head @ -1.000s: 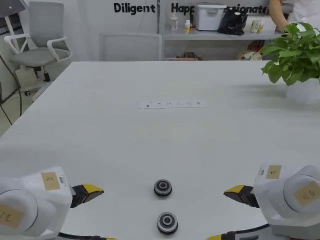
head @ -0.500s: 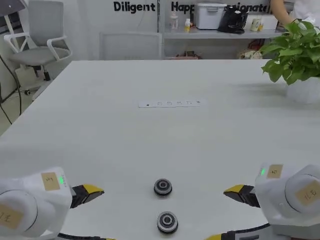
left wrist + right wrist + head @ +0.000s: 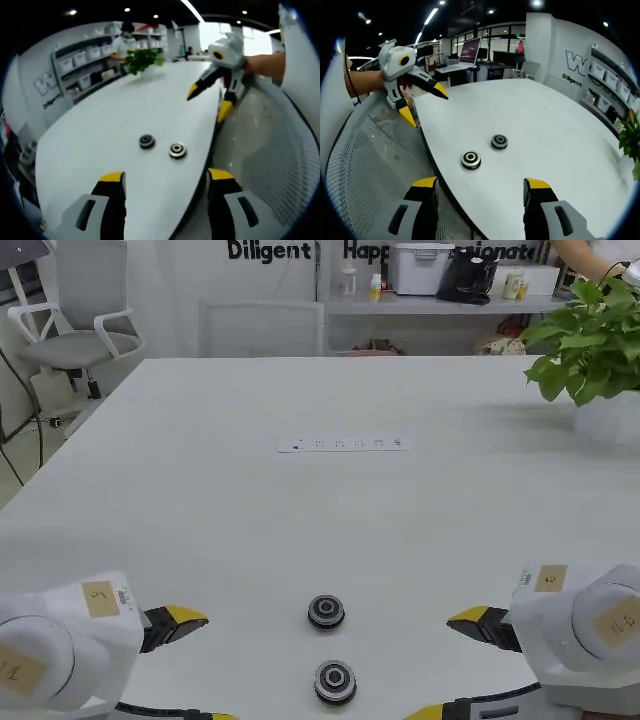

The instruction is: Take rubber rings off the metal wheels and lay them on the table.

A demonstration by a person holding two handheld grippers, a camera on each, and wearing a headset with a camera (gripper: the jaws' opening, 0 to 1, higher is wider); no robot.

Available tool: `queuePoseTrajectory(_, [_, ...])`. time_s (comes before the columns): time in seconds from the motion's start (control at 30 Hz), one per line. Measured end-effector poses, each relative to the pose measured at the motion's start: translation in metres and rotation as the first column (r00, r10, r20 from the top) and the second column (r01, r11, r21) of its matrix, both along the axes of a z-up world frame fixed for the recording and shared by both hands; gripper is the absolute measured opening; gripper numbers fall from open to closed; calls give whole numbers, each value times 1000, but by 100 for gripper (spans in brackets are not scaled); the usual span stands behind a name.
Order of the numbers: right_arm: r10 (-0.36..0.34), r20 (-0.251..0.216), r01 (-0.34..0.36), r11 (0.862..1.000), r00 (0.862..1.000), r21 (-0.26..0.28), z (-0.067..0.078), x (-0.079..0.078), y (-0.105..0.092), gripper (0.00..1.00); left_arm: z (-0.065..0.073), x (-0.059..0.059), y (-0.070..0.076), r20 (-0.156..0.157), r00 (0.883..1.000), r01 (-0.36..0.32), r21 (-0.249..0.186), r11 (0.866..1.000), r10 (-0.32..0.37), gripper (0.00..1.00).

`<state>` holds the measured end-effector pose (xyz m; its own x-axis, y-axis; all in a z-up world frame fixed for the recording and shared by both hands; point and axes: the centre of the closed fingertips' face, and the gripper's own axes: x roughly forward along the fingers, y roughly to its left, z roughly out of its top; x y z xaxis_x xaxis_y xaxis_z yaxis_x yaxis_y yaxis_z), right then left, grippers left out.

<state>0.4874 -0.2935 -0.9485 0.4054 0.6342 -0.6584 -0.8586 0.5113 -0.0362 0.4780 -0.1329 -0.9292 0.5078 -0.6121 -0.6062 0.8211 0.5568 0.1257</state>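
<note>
I note two wheels on the worktop (image 3: 330, 520) near its 6 o'clock edge: far wheel (image 3: 326, 612), and near wheel (image 3: 334, 682) just at its 6 o'clock, apart. Their dark outer bands look like the rings (image 3: 312, 613) in place; too small to confirm. Left gripper (image 3: 166, 176) sits at 8 o'clock of them and right gripper (image 3: 481, 183) at 4 o'clock. Both jaws are wide and hold nothing.

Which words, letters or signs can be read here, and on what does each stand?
"Diligent": on the back wall.
"Happ": same wall; a white box hides the rest.
"W": large letter on that wall, right gripper view.
Stickers on left hand-held gripper and right hand-held gripper: too blurred to read.
</note>
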Motion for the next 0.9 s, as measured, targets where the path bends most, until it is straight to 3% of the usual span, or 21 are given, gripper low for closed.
queuePoseTrajectory(0.5, [10, -13, -9, 998, 1000, 54, 8, 2, 6, 67, 2, 0, -3, -4, 1000, 16, -6, 1000, -16, 66])
queuePoseTrajectory(0.9, [29, -24, -27, 996, 999, 83, 13, 6, 10, 67, 1, -3, -9, -44, 998, 47, -25, 999, -48, 65])
